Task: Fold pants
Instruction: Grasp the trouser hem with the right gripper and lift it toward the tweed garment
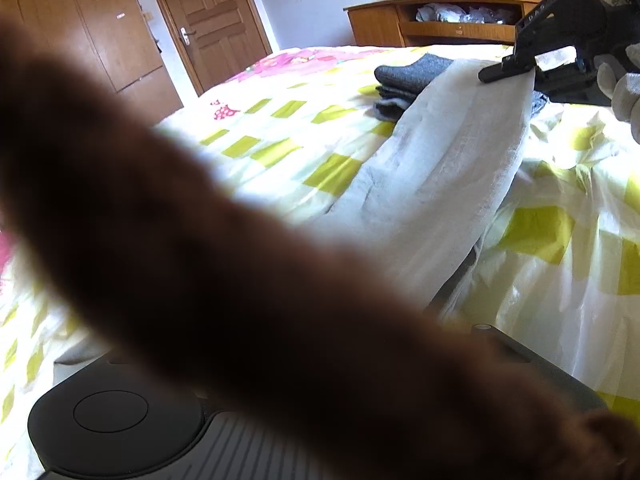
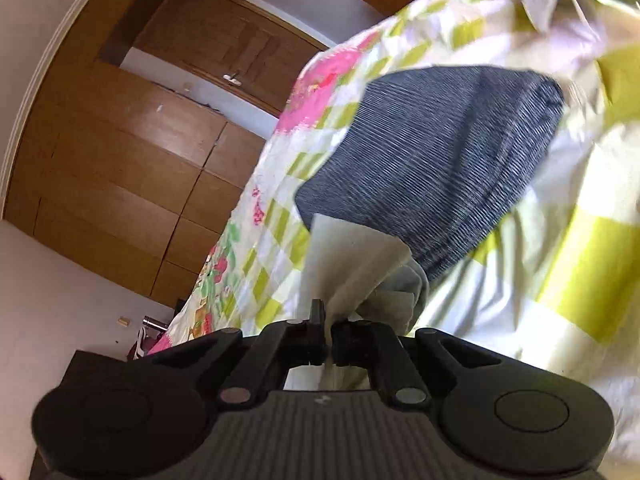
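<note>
White pants point(image 1: 436, 184) stretch as a long band over the bed, from the lower middle of the left wrist view up to the top right. There my right gripper point(image 1: 505, 69) is shut on their far end, held by a gloved hand point(image 1: 624, 88). The right wrist view shows the right gripper point(image 2: 328, 322) pinching a fold of the white cloth point(image 2: 348, 264) just above the bed. A blurred brown shape point(image 1: 200, 240) close to the lens hides my left gripper's fingers; the pants' near end vanishes behind it.
A folded grey garment point(image 1: 412, 74) point(image 2: 440, 160) lies on the bed just beyond the pants. The bedspread point(image 1: 280, 128) is white with green squares and pink prints. A wooden door point(image 1: 208, 12), wardrobe point(image 1: 80, 20) and low cabinet point(image 1: 440, 24) stand beyond the bed.
</note>
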### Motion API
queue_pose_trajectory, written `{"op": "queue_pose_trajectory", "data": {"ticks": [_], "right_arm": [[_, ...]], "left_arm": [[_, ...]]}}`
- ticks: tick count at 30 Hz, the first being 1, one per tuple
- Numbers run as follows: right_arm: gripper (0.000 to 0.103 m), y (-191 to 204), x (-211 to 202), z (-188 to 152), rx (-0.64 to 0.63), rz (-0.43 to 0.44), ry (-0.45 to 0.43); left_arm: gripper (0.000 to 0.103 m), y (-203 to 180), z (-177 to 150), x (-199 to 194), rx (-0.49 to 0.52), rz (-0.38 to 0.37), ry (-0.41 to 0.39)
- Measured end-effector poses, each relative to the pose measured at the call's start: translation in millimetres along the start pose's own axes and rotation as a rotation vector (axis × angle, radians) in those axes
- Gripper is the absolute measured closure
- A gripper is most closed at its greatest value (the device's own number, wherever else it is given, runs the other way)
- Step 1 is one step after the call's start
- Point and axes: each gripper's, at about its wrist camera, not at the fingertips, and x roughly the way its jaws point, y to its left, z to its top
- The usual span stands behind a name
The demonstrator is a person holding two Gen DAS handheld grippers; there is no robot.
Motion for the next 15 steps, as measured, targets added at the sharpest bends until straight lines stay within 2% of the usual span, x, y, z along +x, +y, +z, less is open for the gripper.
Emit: {"op": "queue_pose_trajectory", "data": {"ticks": [3, 5, 8, 9, 10, 12, 15], "right_arm": [[0.082, 28, -31, 2, -0.113, 0.018, -0.062], [0.082, 25, -46, -2, -0.159, -0.047, -0.105], [0.082, -14, -29, -8, -0.118, -0.229, -0.015], [0.082, -26, -24, -11, -0.097, -0.255, 0.019], [0.081, -36, -23, -15, -0.086, -0.257, 0.048], [0.079, -46, -24, -16, -0.040, -0.251, 0.034], [0.073, -52, -18, -11, 0.009, -0.184, 0.041]], "left_arm": [[0.043, -8, 7, -6, 0.014, -0.004, -0.037], [0.042, -21, 6, -3, 0.053, -0.026, -0.034], [0.041, -42, -5, 10, 0.118, -0.068, 0.030], [0.042, -47, -8, 10, 0.139, -0.069, 0.034], [0.042, -52, -11, 8, 0.161, -0.064, 0.028], [0.041, -53, -11, 3, 0.171, -0.073, 0.017], [0.041, -50, -7, 3, 0.157, -0.085, 0.015]]}}
